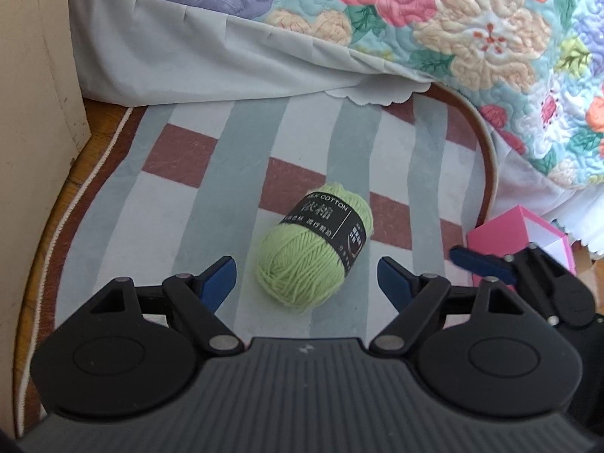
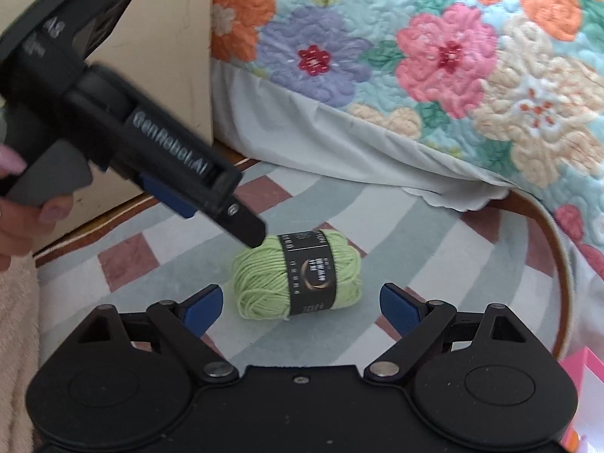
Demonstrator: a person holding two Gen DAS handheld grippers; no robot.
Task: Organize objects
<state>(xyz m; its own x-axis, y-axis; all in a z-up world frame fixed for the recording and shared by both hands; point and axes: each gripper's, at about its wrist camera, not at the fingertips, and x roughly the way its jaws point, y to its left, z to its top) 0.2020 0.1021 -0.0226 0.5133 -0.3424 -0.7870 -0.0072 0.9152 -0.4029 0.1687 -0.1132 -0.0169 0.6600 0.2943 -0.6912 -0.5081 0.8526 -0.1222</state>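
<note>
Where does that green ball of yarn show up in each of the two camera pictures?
Left wrist view: the green yarn ball lies just below the middle, on the striped rug.
Right wrist view: it lies near the middle, slightly left.
Shared landmark: the flowered quilt hanging above the rug.

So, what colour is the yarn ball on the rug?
Light green yarn ball with a black label band, best seen in the left wrist view.

A rug (image 1: pixel 211 204) striped grey and white with brownish-red squares covers a wooden floor (image 1: pixel 34 264). At twelve o'clock a bed's floral quilt (image 1: pixel 472 30) hangs over a pale grey skirt (image 1: pixel 196 64). A cream wall (image 1: pixel 34 56) stands at nine o'clock. Soft daylight.
</note>
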